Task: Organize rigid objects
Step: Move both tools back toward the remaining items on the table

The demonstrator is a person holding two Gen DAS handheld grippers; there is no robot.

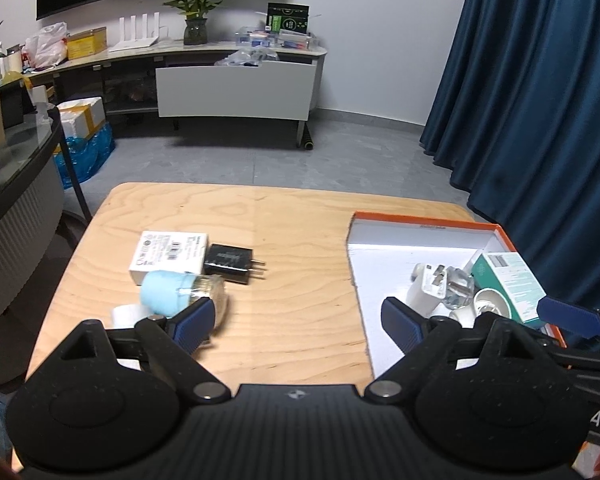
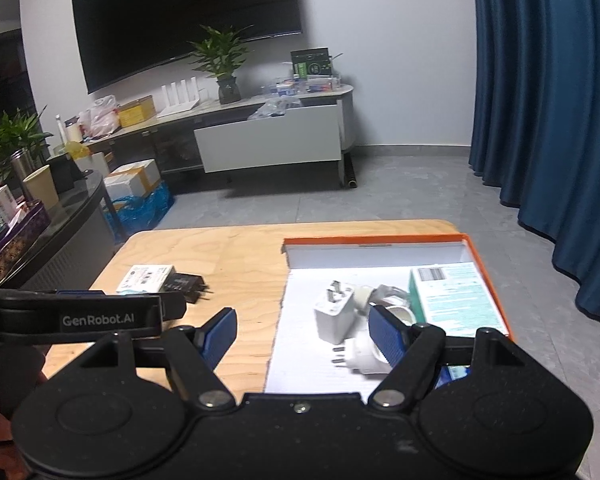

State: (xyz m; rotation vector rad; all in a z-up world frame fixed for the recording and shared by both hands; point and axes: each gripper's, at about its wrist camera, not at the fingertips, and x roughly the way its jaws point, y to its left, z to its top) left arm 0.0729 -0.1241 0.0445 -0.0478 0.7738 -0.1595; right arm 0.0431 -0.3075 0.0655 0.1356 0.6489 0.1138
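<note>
A pale wooden table (image 1: 292,220) carries an orange-rimmed white box (image 2: 380,256) holding a teal carton (image 2: 456,300) and a white charger (image 2: 334,316). A black plug adapter (image 1: 230,264) lies outside, left. Left gripper (image 1: 296,322) and right gripper (image 2: 304,336) hover, jaws spread, empty.

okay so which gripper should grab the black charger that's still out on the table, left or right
Left, most likely. The left gripper is open over the bare wood, with the black charger just ahead beside the white box. The right gripper hangs at the orange tray, farther from it.
</note>
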